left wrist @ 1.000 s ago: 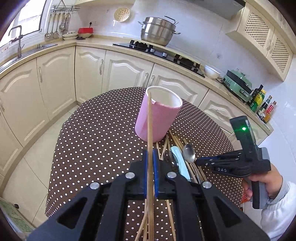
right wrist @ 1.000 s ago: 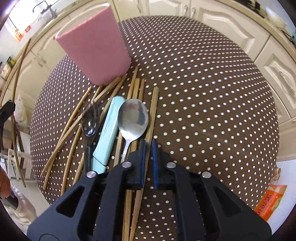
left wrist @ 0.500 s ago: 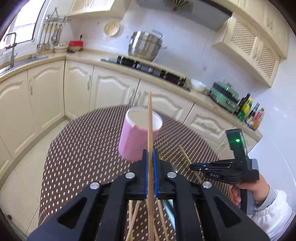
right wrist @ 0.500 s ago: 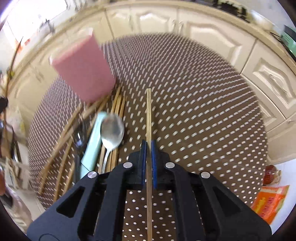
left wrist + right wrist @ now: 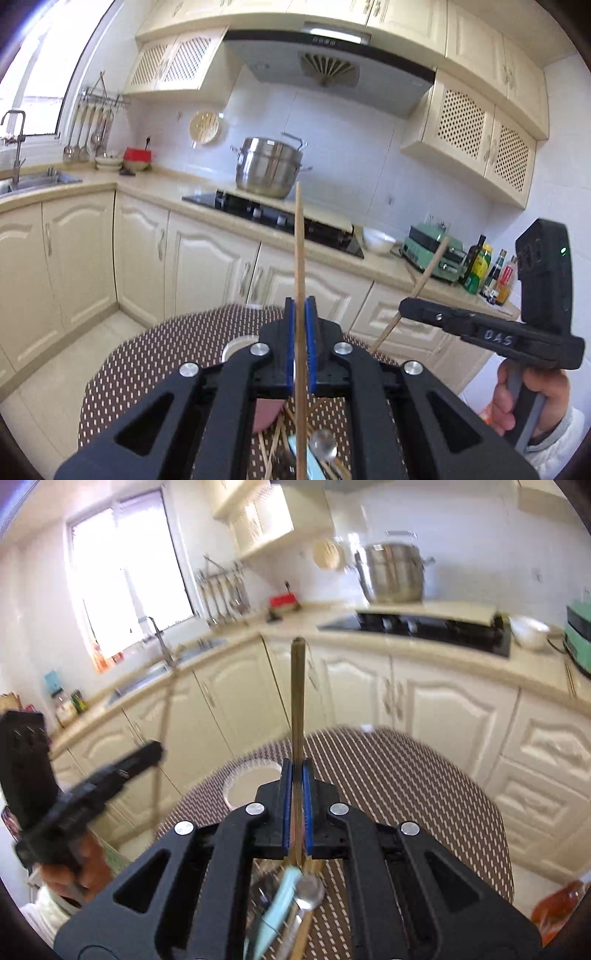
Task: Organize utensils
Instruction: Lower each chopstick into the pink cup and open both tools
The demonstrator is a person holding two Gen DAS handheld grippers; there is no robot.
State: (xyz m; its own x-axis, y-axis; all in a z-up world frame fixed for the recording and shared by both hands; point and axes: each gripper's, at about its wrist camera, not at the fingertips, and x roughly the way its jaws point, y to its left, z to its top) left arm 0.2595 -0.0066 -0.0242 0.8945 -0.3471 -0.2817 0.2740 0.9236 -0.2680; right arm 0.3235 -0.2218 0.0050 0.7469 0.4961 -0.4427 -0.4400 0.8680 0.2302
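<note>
My left gripper [image 5: 300, 314] is shut on a wooden chopstick [image 5: 299, 243] that stands upright above the table. My right gripper [image 5: 296, 775] is shut on another wooden chopstick [image 5: 296, 686], also raised and pointing up. In the left wrist view the right gripper [image 5: 413, 308] shows at the right with its chopstick [image 5: 428, 273] tilted. The pink cup [image 5: 253, 784] stands below on the dotted table; in the left wrist view only its rim [image 5: 234, 347] and its pink side [image 5: 267, 411] show. Several chopsticks [image 5: 271, 446], a metal spoon [image 5: 322, 446] and a pale blue utensil [image 5: 280, 901] lie on the table behind the jaws.
The round table with the brown dotted cloth [image 5: 406, 775] stands in front of cream kitchen cabinets [image 5: 207, 266]. A steel pot [image 5: 269, 171] sits on the hob. An orange packet [image 5: 557, 904] lies on the floor at the right. The left gripper [image 5: 110, 775] shows blurred at the left in the right wrist view.
Both grippers have risen and tilted upward with their chopsticks. The right one lifted its chopstick off the table. The cup has dropped to the lower part of both views.
</note>
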